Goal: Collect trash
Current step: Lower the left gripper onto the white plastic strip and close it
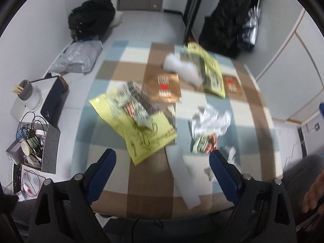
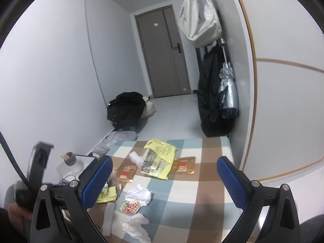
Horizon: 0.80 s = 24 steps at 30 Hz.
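Starting out was how the job looked; the left gripper (image 1: 162,160) had its fingers wide with nothing held, and the right gripper (image 2: 164,174) was wide and empty too; the near yellow bag (image 1: 145,127) lay just past the left fingers, the crumpled paper (image 1: 210,121) near the right-side finger; the far yellow bag (image 2: 159,158) and brown packets (image 2: 183,165) lay farther off on the checked cloth (image 2: 182,202); nothing looked picked up yet.

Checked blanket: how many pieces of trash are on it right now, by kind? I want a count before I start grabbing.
Yellow bags: 2
Copper sachets: 2
Crumpled white tissues: 3
Red-patterned wrapper: 1
Flat pale strip: 1
Total: 9
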### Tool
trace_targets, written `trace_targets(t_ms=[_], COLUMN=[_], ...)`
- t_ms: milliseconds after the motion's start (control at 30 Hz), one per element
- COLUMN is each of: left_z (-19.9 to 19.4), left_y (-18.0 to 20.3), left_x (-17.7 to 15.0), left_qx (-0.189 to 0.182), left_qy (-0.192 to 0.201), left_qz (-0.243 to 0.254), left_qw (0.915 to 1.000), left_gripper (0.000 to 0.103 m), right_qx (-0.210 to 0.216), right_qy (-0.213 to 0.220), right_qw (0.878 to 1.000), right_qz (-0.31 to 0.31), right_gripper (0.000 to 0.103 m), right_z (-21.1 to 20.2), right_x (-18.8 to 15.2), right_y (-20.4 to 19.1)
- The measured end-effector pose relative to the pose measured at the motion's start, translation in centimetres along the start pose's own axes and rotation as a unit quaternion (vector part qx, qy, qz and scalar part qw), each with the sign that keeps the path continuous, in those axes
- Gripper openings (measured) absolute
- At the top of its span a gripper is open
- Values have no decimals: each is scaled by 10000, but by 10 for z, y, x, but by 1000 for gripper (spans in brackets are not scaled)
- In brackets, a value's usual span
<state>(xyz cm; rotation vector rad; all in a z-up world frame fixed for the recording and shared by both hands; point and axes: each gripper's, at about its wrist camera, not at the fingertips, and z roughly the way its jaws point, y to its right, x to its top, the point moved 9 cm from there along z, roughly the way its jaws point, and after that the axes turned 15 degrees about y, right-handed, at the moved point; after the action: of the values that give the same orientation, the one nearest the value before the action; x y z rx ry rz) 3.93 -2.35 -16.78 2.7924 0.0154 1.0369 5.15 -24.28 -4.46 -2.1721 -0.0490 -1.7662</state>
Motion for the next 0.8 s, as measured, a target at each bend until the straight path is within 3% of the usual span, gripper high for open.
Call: trace_targets(t_ms=[300, 400, 500, 600, 800], left_z=[18, 23, 24, 28, 28], left_y=[4, 7, 10, 13, 20], left_x=[-23, -27, -29, -33, -32], left_qx=[-113, -94, -93, -116, -61], left_qy=[-568, -670, -698, -786, -761], left_qz=[111, 200, 276, 359, 636], left_qw=[9983, 9975, 9971, 9962, 9950], left_gripper=[75, 63, 59, 45, 41], right_qx=[-2, -12, -2, 2, 25], right_qy=[-120, -189, -231, -288, -356], right_qw=[9999, 9998, 9997, 9995, 9992], right_qz=[0, 82, 126, 154, 190], right_gripper=[103, 103, 103, 103, 103], right_z=[7, 10, 12, 14, 15], right_x=[-4, -7, -8, -11, -14], right_y=[3, 5, 7, 8, 7])
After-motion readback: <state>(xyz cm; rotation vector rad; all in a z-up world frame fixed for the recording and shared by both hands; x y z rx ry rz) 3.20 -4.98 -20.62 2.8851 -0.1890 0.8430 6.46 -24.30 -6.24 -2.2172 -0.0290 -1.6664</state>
